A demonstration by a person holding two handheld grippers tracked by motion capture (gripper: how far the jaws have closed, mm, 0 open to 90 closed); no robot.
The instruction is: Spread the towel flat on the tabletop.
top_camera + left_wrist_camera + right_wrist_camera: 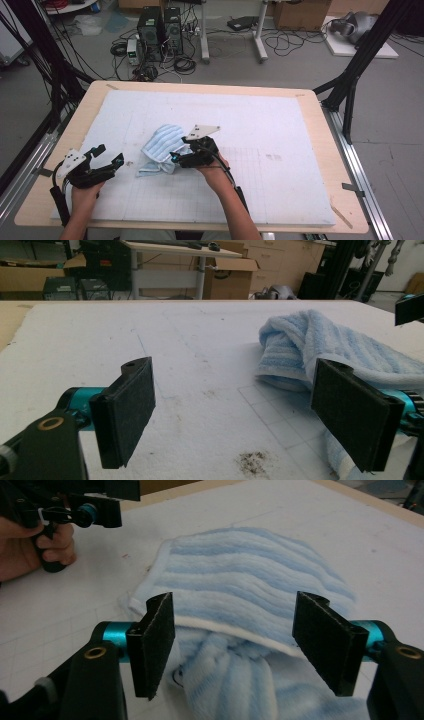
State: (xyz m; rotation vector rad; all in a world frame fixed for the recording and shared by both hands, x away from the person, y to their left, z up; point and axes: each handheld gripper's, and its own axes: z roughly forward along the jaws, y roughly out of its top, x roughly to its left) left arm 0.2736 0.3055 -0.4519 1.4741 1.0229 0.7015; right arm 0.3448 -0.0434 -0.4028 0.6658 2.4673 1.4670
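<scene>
Grey floor strewn with cables and computer towers lies beyond the bench (320, 150), which is covered with a white gridded mat. From the high view, a crumpled light-blue striped towel (162, 147) sits left of the mat's centre, toward the near edge. The left gripper (111, 159) hovers near the near-left corner, jaws spread wide and empty, well apart from the towel. The right gripper (175, 157) is at the towel's near side.

In the left gripper view, the left gripper (250, 407) stands wide open over bare mat, the towel (320, 345) ahead beside one pad.

In the right gripper view, the right gripper (242, 642) is part open, its jaws straddling a fold of the towel (250, 580) without pressing it yet.

The towel looks light, soft and limp, so it will sag and drape; a pinch on the white hemmed edge or a corner should serve best. No readable writing or labels appear.
</scene>
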